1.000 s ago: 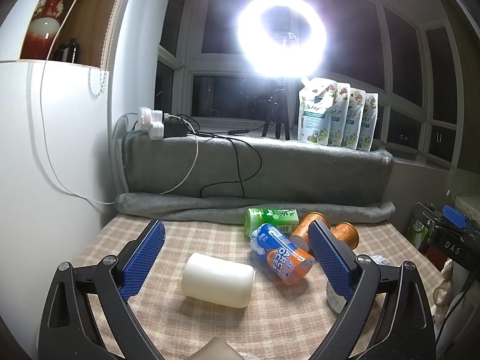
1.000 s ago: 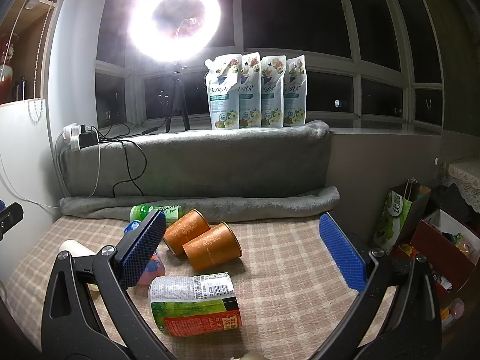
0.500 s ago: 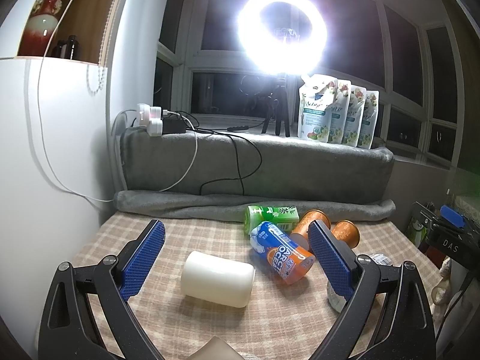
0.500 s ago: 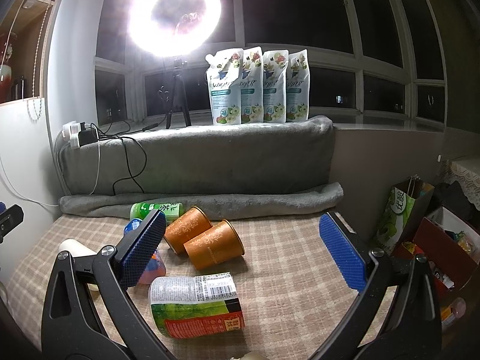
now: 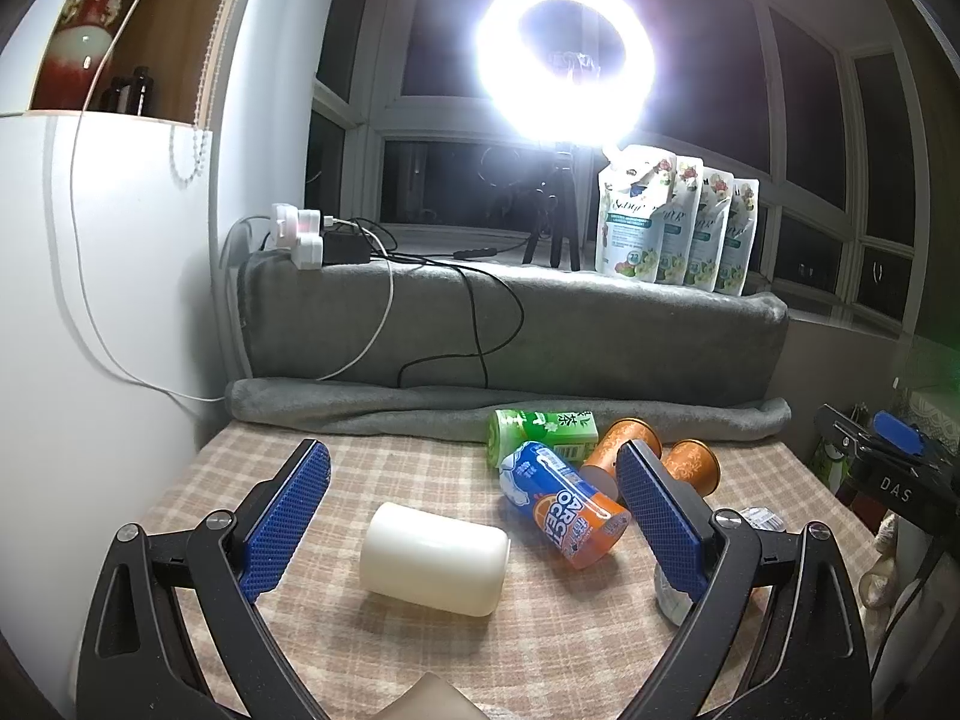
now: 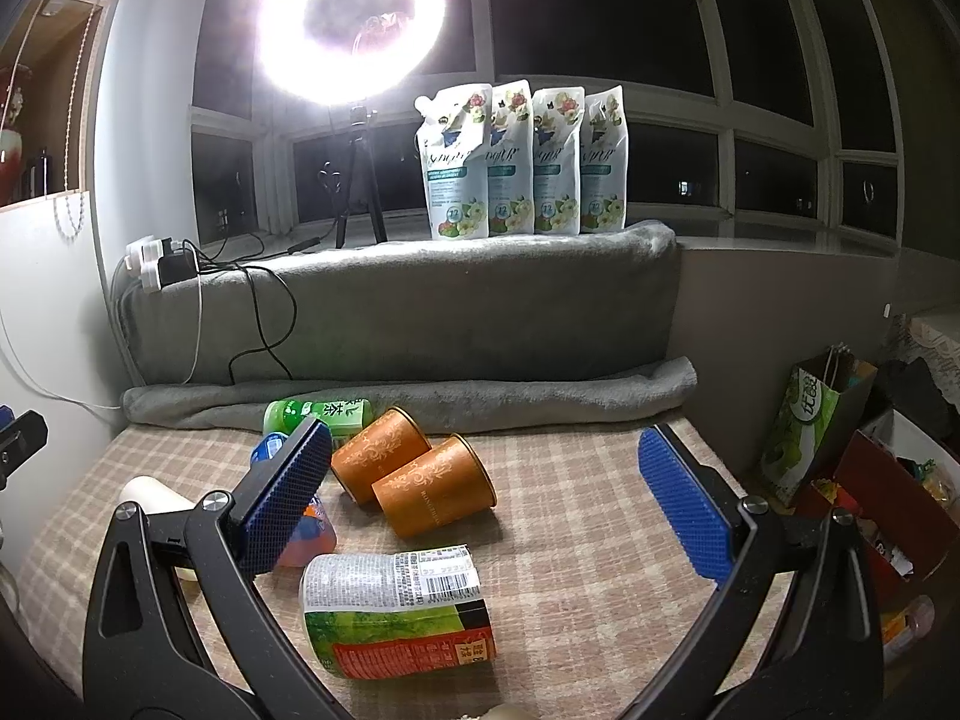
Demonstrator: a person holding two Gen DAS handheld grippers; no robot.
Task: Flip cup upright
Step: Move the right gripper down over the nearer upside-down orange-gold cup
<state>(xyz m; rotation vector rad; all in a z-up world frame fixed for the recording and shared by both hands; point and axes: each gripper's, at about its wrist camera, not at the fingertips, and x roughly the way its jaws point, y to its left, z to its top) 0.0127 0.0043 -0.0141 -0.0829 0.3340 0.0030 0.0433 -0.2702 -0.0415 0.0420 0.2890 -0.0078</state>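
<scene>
Two orange paper cups lie on their sides on the checked cloth: the nearer cup (image 6: pixel 433 485) and the farther cup (image 6: pixel 379 453); both show in the left wrist view, the nearer cup (image 5: pixel 690 465) and the farther cup (image 5: pixel 621 447). A white cup (image 5: pixel 435 561) lies on its side between my left gripper's fingers. My left gripper (image 5: pixel 474 513) is open and empty, above the cloth. My right gripper (image 6: pixel 486 498) is open and empty, with the nearer orange cup just ahead between its fingers.
A blue-orange can (image 5: pixel 564 507), a green bottle (image 5: pixel 543 429) and a green-labelled can (image 6: pixel 396 612) lie on the checked cloth (image 6: pixel 570 516). A grey blanket roll (image 6: pixel 420 402) bounds the back. A white cabinet (image 5: pixel 90 330) stands left; bags and boxes (image 6: pixel 840 450) stand right.
Both views shifted slightly, the cameras rising and tilting a little. No object has moved and both grippers stay open.
</scene>
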